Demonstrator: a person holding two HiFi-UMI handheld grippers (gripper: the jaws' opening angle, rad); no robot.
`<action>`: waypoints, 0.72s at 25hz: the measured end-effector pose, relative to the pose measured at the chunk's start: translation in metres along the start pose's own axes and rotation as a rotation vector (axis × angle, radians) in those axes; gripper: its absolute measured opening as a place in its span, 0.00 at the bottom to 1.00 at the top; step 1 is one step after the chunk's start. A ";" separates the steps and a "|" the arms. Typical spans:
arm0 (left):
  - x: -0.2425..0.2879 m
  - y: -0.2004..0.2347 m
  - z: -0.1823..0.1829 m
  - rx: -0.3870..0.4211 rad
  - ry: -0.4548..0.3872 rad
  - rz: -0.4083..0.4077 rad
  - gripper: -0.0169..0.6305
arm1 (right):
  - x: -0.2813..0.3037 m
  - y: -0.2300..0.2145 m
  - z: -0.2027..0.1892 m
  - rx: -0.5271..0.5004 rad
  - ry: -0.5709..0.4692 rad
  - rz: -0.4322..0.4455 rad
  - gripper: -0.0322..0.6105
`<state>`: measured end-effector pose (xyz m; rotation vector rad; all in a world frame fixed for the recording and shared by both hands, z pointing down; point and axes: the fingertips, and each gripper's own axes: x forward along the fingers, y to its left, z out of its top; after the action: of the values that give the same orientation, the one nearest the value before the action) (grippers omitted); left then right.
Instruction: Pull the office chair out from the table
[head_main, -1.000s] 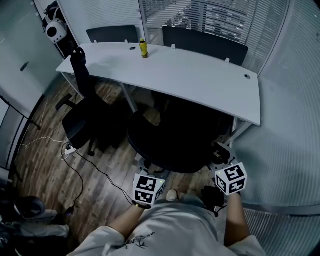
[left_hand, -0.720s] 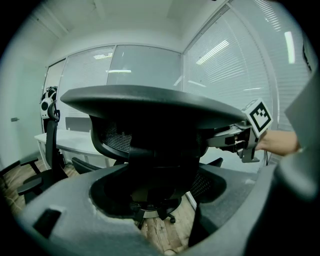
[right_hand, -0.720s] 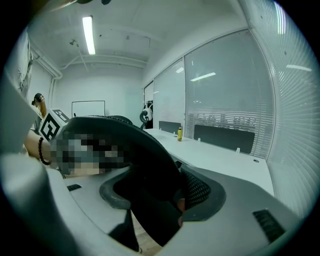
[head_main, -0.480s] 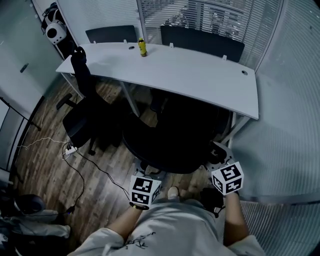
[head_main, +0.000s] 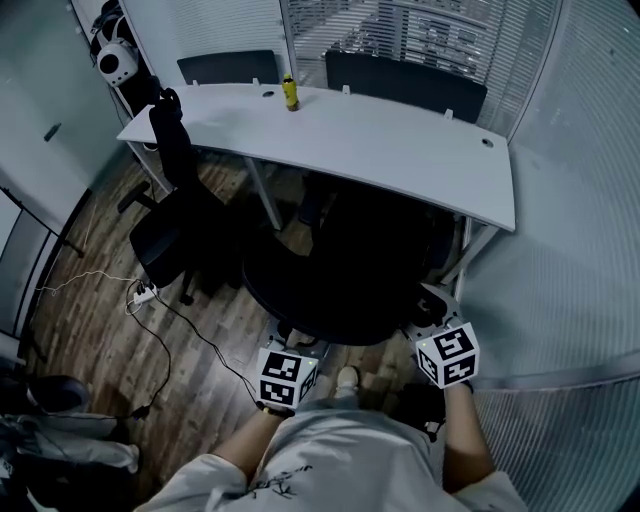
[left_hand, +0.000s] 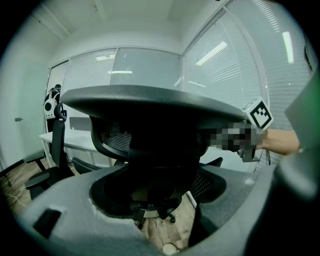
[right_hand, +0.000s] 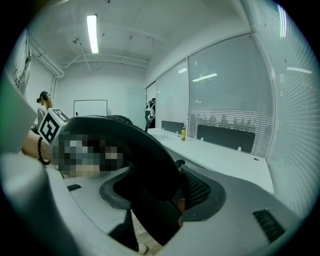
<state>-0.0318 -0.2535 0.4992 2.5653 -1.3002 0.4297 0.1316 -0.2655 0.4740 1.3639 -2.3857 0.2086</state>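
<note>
Currently both tongs pinch the top rim of the office chair backrest: left tongs on its left end, right tongs on its right end, jaws pressed on the rim in both gripper views. Chair sits on the wood floor at the near edge of the white tabletop, front part under it, backrest toward the person. Yellow bottle stands near the far edge. Second black chair is by the left corner.
</note>
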 end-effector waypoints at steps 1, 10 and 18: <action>-0.005 -0.001 -0.002 0.000 0.001 0.000 0.53 | -0.003 0.004 -0.001 -0.001 0.001 0.001 0.41; -0.052 -0.002 -0.018 0.001 -0.009 0.005 0.53 | -0.023 0.049 -0.003 -0.014 -0.005 0.013 0.41; -0.087 -0.011 -0.034 -0.005 -0.020 0.018 0.53 | -0.043 0.080 -0.011 -0.028 -0.004 0.025 0.41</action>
<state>-0.0774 -0.1711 0.4982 2.5624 -1.3302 0.4054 0.0857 -0.1864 0.4720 1.3232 -2.4008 0.1788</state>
